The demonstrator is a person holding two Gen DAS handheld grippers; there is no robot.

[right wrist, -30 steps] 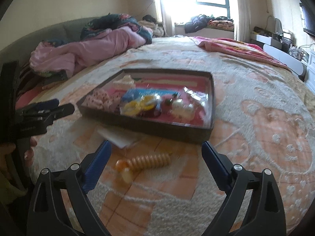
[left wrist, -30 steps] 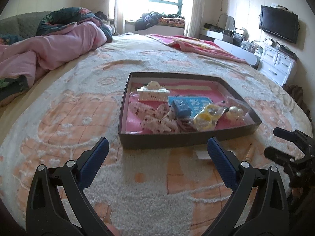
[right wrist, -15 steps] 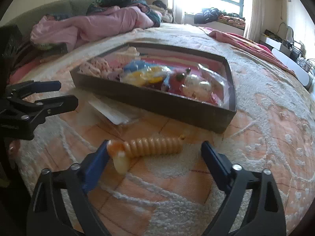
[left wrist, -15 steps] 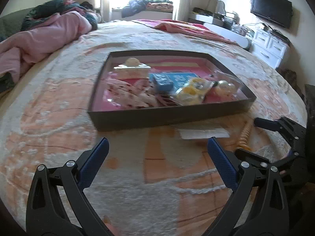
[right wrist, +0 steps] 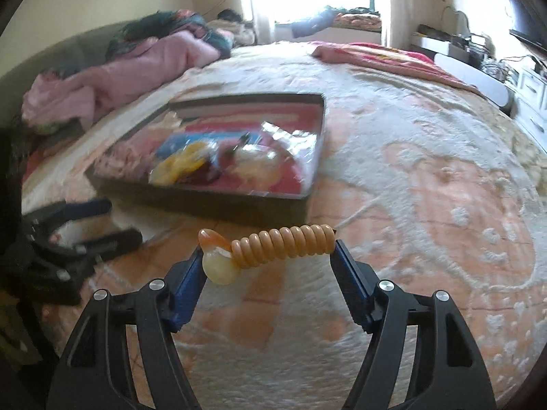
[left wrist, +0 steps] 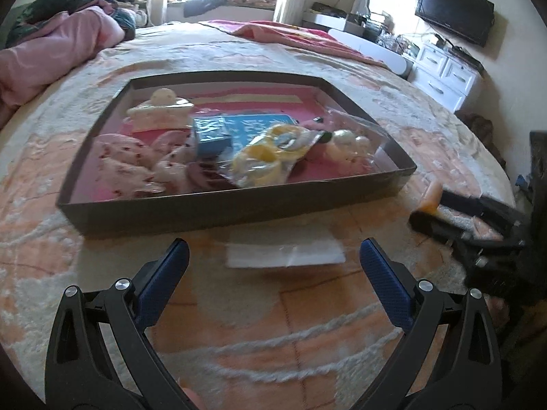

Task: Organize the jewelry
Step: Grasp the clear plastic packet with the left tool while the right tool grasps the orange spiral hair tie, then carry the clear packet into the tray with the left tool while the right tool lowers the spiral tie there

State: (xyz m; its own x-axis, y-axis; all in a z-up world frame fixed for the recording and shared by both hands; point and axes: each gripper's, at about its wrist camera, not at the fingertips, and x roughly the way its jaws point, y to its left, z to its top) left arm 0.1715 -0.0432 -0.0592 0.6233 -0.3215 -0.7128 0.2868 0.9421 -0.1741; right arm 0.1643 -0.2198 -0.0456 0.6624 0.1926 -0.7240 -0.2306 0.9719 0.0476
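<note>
My right gripper (right wrist: 266,259) sits low over the bedspread (right wrist: 427,205), just in front of the shallow dark tray (right wrist: 218,205) of jewelry, its blue pads pressed against both ends of the amber spiral hair clip (right wrist: 273,247). My left gripper (left wrist: 273,259) hovers level before the tray's near wall, fingers spread wide around nothing, over a white paper slip (left wrist: 285,254).

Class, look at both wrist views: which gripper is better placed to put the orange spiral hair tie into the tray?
Right. The right gripper brackets the orange spiral hair tie, with the tray just ahead. The left gripper is open over a white paper, holding nothing.
</note>
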